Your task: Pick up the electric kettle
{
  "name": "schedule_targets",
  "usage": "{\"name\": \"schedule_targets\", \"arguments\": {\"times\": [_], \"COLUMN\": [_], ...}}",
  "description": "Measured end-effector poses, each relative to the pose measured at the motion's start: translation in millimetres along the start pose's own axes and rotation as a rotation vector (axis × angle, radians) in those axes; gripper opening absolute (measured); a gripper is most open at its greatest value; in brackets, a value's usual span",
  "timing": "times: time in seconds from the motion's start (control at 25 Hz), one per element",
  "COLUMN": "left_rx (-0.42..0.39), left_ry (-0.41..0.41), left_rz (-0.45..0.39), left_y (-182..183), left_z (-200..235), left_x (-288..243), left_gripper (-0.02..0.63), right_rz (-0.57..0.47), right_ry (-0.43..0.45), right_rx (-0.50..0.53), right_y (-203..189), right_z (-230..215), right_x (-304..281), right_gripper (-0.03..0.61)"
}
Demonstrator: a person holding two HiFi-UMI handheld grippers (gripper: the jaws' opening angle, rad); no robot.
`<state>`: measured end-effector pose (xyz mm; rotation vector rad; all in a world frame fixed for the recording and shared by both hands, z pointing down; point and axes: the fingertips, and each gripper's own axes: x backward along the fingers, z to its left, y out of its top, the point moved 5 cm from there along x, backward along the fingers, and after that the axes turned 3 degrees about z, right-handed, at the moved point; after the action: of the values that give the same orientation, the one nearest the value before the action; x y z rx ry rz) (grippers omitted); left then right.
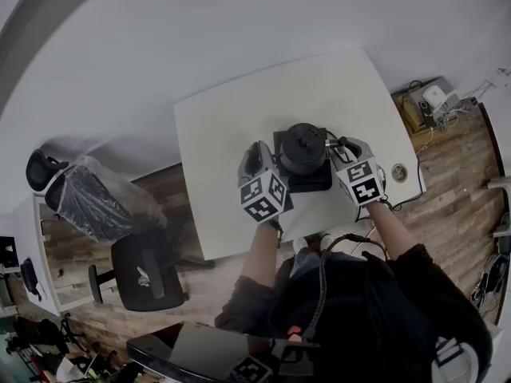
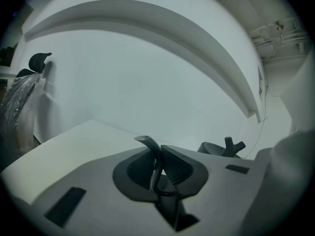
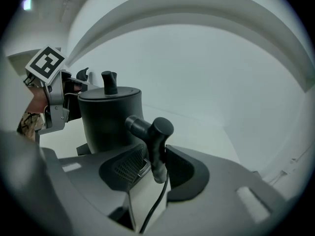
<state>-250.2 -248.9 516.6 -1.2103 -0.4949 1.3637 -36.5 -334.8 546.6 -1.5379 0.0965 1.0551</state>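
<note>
Head view: an office chair stands on the wood floor left of the white counter. Further left is a plastic-wrapped chair, and a box w/ cables sits top R by the pale wall. There's a round grommet in the counter near its R edge. The black kettle stands on its square base, mid-counter toward the near edge. My L gripper is at the kettle's left and my R gripper at its right. Both forearms reach in from the bottom of frame.

L gripper view: mostly bare counter and plain wall, w/ the plastic wrap at the far L edge. The kettle's lid knob peeks in low R. The fingers are closed on the thin curved spout, w/ only a sliver of light beside it. The gripper points nearly level, slightly down.

R gripper view: the kettle body is L of ctr, knob on top. The L gripper w/ its marker cube is just beyond, at the kettle's far side. Counter and wall fill the rest. The fingers are closed around the upright part of the black handle, which touches both as far as I can see. A cord runs down btw the fingers, below the handle. The gripper tilts down toward the counter.
</note>
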Motion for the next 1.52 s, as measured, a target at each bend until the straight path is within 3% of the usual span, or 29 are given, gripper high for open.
{"name": "schedule_targets", "arguments": {"times": [0.08, 0.72, 1.52], "left_rx": [0.000, 0.030, 0.063], "left_ry": [0.006, -0.012, -0.064], "left_rz": [0.002, 0.061, 0.056], "left_y": [0, 4, 14], "left_z": [-1, -1, -4], "left_x": [1, 0, 5], "left_gripper": [0.035, 0.026, 0.026], "right_rz": [-0.003, 0.002, -0.002], "right_ry": [-0.007, -0.020, -0.040], "right_rx": [0.001, 0.058, 0.064], "right_y": [0, 1, 12], "right_z": [-3, -3, -5], "right_x": [2, 3, 10], "right_gripper": [0.106, 0.097, 0.097]}}
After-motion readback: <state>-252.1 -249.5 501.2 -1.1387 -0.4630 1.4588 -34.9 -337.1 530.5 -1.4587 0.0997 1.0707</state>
